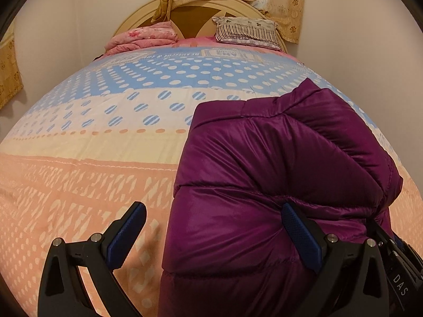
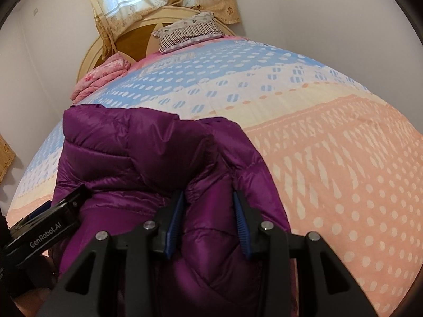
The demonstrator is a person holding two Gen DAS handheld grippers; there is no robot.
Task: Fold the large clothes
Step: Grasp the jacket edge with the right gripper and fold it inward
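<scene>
Wide-open left claw (image 1: pixel 211 240) astride purple puffer jacket (image 1: pixel 277 171) edge on bedspread (image 1: pixel 79 171).

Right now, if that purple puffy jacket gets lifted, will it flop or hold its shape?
Probably flops: the purple jacket bulges softly between the right claw fingers. Its puffy quilting suggests it is light for its bulk. The shiny fabric may slip.

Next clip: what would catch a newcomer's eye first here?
The shiny purple puffer jacket, bunched near the front of the bed, dominates both views. The right gripper is clamped on a fold of it, while the left gripper is spread wide, one finger against the jacket. Behind lies the pastel polka-dot bedspread, with a striped pillow at the headboard.
</scene>
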